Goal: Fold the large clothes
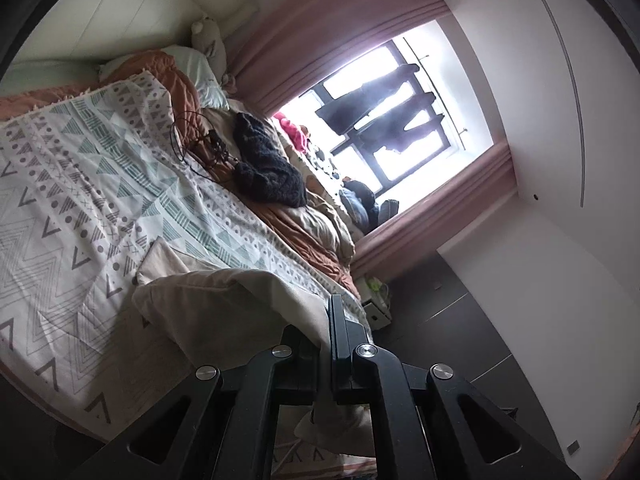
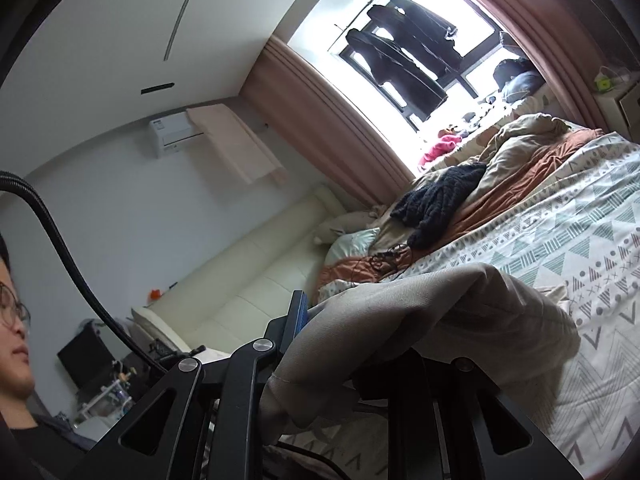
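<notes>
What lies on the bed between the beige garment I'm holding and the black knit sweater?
Mostly bare patterned blanket, with a tangle of dark cables just before the black knit sweater. Both wrist views show it beyond the beige garment.

The right gripper (image 2: 320, 344) pinches a bunched beige garment (image 2: 420, 320) that drapes over its fingers. Toward two o'clock lies the patterned bedspread (image 2: 560, 240); a black knit (image 2: 436, 196) sits at one o'clock.

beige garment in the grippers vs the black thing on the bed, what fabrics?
Beige garment: looks like woven cotton-type cloth, matte, with a fine diagonal weave, a stitched hem and soft folds. Black piece: chunky knit, probably wool or acrylic; its surface is bumpy and looped.
</notes>
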Demonstrator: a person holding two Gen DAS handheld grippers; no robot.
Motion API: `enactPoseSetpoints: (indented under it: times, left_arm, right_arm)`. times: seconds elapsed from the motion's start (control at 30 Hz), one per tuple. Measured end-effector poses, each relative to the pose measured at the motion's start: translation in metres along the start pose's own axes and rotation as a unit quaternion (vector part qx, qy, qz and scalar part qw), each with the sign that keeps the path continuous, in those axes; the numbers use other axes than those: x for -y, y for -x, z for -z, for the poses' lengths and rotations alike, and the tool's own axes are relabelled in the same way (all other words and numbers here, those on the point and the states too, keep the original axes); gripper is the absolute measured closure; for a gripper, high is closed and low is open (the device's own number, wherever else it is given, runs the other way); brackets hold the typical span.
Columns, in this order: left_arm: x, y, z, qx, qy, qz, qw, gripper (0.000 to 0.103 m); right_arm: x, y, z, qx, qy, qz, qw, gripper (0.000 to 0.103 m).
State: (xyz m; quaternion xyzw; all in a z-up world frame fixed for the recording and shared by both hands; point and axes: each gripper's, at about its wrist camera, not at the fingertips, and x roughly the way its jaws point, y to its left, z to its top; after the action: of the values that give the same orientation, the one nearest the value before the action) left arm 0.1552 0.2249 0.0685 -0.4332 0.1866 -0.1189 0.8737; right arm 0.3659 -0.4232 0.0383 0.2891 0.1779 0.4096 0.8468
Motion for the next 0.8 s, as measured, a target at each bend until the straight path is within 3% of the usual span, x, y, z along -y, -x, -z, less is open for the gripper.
enactPoseSetpoints:
  times: [0.3, 0.6, 0.8]
  left_arm:
    - [-0.026, -0.047, -0.015, -0.015, 0.013, -0.047, 0.9987, 0.099]
    - [-0.044, -0.124, -0.043, -0.023, -0.002, -0.105, 0.9942, 0.099]
    - [-0.068, -0.17, -0.059, -0.04, 0.008, -0.129, 0.9909, 0.099]
  right_arm:
    - [0.032, -0.022, -0.005, -0.015, -0.037, 0.054, 0.998, 0.083]
    - [0.08, -0.067, -0.025, -0.011, -0.065, 0.117, 0.991, 0.083]
    - [0.109, -0.103, -0.035, -0.038, -0.075, 0.146, 0.986, 0.083]
